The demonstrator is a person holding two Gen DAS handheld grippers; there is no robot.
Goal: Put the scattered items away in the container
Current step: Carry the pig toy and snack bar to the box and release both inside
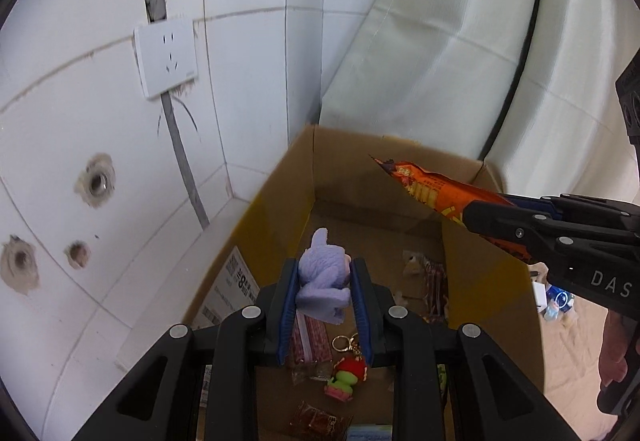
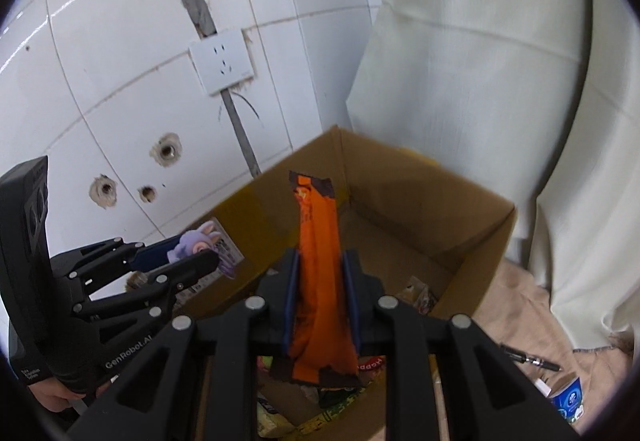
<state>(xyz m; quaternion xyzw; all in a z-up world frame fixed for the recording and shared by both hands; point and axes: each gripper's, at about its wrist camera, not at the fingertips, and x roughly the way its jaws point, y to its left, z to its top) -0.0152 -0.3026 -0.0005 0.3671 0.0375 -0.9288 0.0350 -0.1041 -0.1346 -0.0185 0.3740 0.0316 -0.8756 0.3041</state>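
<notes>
Black linkage arms are filling the bottom of both wrist views. Centre-low in the left wrist picture, the left gripper is pinching a lilac plush toy between its blue pads, jaws pressed against the toy's sides, hanging over the open cardboard box. On the box floor beneath it are lying a red-and-green keychain figure, a pink striped packet and a dark red sachet. At the right edge of that picture, the right gripper is reaching in sideways, gripping an orange snack packet above the box.

Centre of the right wrist picture, the right gripper is clamping the orange snack packet upright, jaws closed on its sides, over the cardboard box. At middle left, the left gripper is holding the lilac plush toy near the box's left wall. A blue-and-white carton and a pen are lying on the beige cloth at lower right, outside the box. A wall socket is sitting on the white tiles at upper left.
</notes>
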